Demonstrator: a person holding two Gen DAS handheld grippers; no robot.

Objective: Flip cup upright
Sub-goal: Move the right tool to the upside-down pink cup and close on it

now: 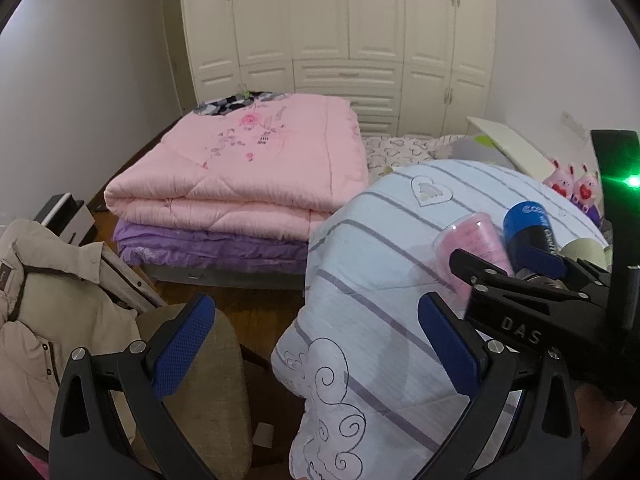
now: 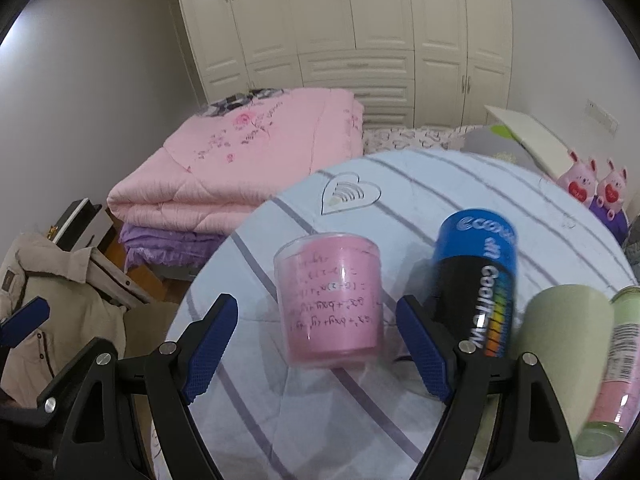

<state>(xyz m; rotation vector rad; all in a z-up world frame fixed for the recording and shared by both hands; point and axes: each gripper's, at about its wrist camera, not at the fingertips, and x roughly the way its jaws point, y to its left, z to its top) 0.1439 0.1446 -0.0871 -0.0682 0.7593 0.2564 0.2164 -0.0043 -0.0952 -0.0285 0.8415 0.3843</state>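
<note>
**Q:** Two sets of tongs: state?

**A:** Left tongs point(image 1: 314, 320): spread wide, empty, held off the left edge of the striped quilt point(image 1: 360, 280). Right tongs point(image 2: 316, 316): spread wide, empty, aimed at the pink cup point(image 2: 330, 300).

**Q:** Cup position?

**A:** Middle of the quilt, in line with the gap of the right tongs but beyond the pads point(image 2: 212, 344), untouched. Inverted printing, hence judged mouth-down. Just to its right: blue-and-black can point(image 2: 476, 280), then pale green cup point(image 2: 560, 340) and labelled bottle point(image 2: 616, 360).

**Q:** Procedure for a clean grasp?

**A:** Advance straight to bracket the mid-wall with both pads. Keep the right pad clear of the can; little room there. Close gently: clear wall, probably thin and easily flexed. Lift before rotating. Soft footing on the quilt, so set down flat and release slowly.
</note>
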